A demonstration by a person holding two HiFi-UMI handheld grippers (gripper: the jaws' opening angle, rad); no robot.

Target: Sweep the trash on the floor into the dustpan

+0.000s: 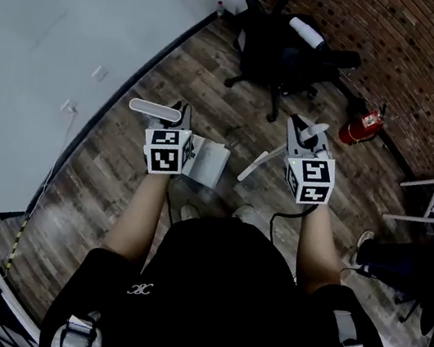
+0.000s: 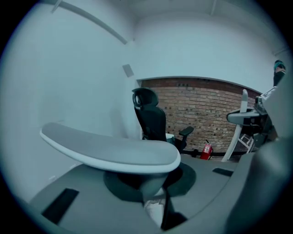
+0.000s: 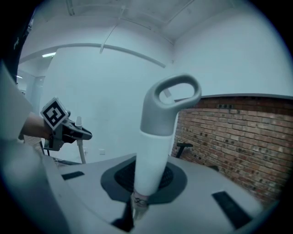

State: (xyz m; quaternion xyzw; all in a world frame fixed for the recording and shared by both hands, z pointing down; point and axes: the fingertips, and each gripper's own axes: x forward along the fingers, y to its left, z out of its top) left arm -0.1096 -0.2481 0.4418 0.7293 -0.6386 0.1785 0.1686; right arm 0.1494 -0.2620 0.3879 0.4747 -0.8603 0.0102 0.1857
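In the head view my left gripper (image 1: 178, 123) is shut on the upright handle of a white dustpan (image 1: 207, 161), whose flat grip end (image 1: 152, 107) juts out to the left. The left gripper view shows that broad grip (image 2: 110, 148) straight above the shut jaws. My right gripper (image 1: 302, 140) is shut on the grey-white broom handle (image 3: 158, 137), with its looped end (image 1: 318, 131) standing above the jaws. The broom's pole (image 1: 257, 164) slants down toward the floor between the two grippers. I cannot make out any trash on the dark wooden floor.
A black office chair (image 1: 284, 52) stands ahead, with a red fire extinguisher (image 1: 361, 126) by the brick wall. A white wall (image 1: 54, 57) runs along the left. At the right stand a white stool (image 1: 433, 198) and another person's leg (image 1: 397, 262).
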